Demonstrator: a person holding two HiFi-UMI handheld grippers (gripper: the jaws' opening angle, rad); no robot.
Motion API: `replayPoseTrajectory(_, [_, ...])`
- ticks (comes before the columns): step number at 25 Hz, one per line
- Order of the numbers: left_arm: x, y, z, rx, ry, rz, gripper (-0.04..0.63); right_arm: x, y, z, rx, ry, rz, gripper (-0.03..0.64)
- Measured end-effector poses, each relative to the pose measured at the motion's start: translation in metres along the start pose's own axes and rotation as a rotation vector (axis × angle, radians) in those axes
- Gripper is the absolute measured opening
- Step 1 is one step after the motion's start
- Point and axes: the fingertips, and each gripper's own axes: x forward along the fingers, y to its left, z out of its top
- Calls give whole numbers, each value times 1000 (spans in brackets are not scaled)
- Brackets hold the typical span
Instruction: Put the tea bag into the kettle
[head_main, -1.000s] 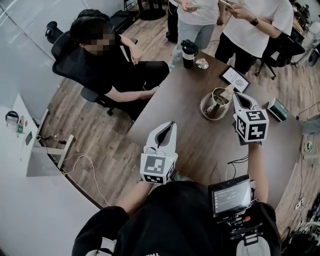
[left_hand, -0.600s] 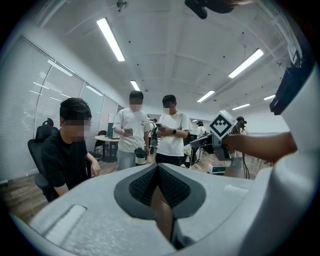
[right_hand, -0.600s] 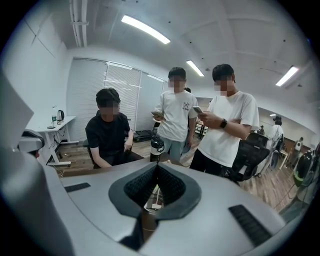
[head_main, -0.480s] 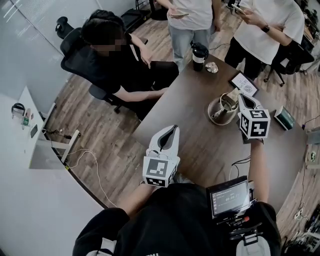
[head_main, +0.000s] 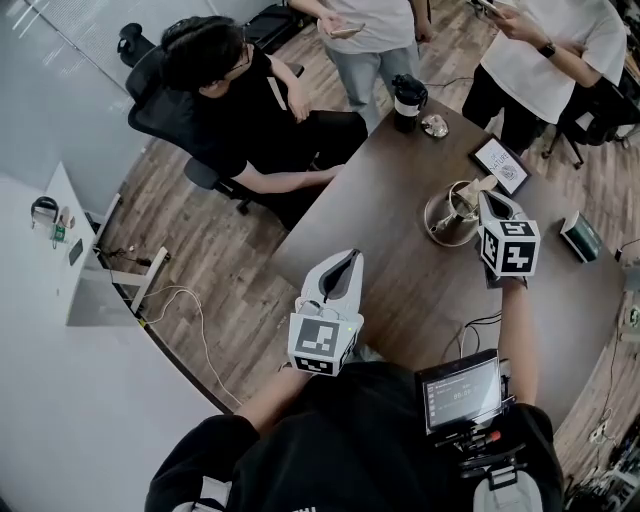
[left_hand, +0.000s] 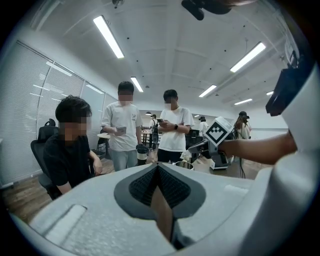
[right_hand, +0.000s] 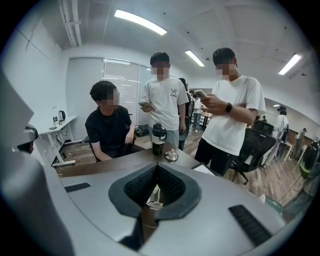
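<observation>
The tea bag (head_main: 484, 184) remains gripped by the jaws of the right gripper (head_main: 489, 199) over the kettle (head_main: 447, 220), right of centre. The jaws of the left gripper (head_main: 349, 259) remain closed and empty.

Kettle (head_main: 436, 226) on table (head_main: 400, 265), tea bag (head_main: 483, 184) in right tool (head_main: 485, 200) at its rim, tumbler (head_main: 407, 103) beyond

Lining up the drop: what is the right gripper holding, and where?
The tea bag, pinched at one end by the right gripper, over the kettle. Which end is unclear.
</observation>
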Motion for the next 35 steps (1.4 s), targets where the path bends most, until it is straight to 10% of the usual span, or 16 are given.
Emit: replayPoseTrajectory(35, [15,-6,-26,-1,93,27,2,36,8,-69,47,101,25,8])
